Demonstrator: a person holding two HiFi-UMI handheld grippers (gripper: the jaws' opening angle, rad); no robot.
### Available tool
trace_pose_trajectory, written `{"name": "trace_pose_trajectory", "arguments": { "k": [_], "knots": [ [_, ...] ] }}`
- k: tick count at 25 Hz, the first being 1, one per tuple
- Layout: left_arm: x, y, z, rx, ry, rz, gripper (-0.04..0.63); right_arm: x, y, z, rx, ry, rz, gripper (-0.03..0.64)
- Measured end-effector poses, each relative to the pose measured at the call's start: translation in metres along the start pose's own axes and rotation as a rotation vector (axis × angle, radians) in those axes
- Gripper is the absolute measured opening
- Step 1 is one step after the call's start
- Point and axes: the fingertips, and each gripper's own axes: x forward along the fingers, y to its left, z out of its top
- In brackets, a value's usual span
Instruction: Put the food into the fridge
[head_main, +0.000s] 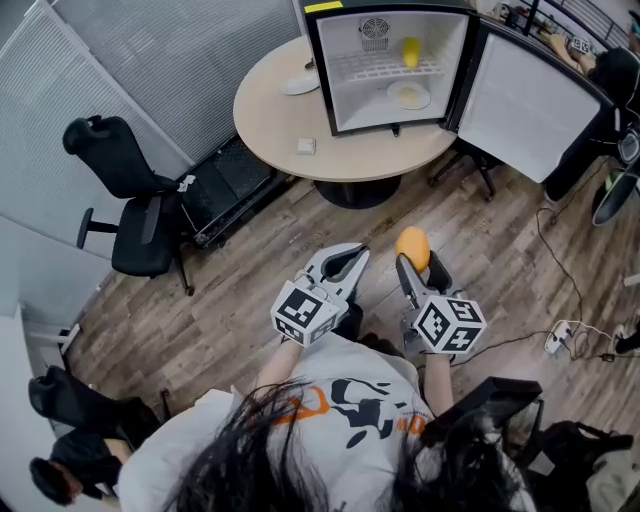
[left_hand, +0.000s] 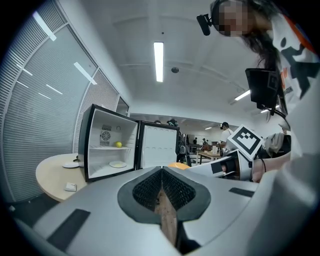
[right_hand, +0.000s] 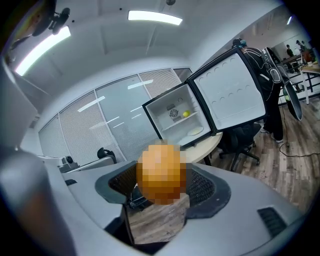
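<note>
An orange (head_main: 412, 247) (right_hand: 161, 173) is clamped in my right gripper (head_main: 415, 262), held over the wooden floor well short of the table. My left gripper (head_main: 344, 264) (left_hand: 161, 188) is shut with nothing in it, beside the right one. The small fridge (head_main: 390, 65) (left_hand: 106, 148) (right_hand: 181, 119) stands on the round table (head_main: 290, 125) with its door (head_main: 522, 105) swung wide to the right. Inside, a yellow fruit (head_main: 411, 51) (left_hand: 118, 144) sits on the wire shelf and a white plate (head_main: 408, 95) (left_hand: 118, 164) lies on the bottom.
A white dish (head_main: 300, 85) and a small white block (head_main: 306, 146) lie on the table left of the fridge. A black office chair (head_main: 130, 205) stands at the left. Cables and a power strip (head_main: 556, 340) lie on the floor at the right. Blinds line the wall.
</note>
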Motion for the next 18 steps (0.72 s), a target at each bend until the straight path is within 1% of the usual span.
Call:
{"name": "trace_pose_trajectory", "arguments": {
  "k": [6, 10, 14, 18],
  "knots": [
    [0.004, 0.020, -0.002, -0.011, 0.002, 0.021, 0.011, 0.017, 0.001, 0.001, 0.001, 0.022, 0.012, 0.304],
    [0.014, 0.037, -0.005, -0.028, -0.002, 0.023, 0.011, 0.034, -0.005, 0.007, -0.002, 0.031, 0.004, 0.304],
    [0.029, 0.063, -0.005, -0.044, -0.002, 0.025, 0.011, 0.060, -0.010, 0.017, -0.004, 0.045, -0.003, 0.304],
    [0.049, 0.098, 0.000, -0.055, -0.009, 0.024, 0.011, 0.094, -0.014, 0.028, 0.001, 0.066, -0.009, 0.304]
  ]
}}
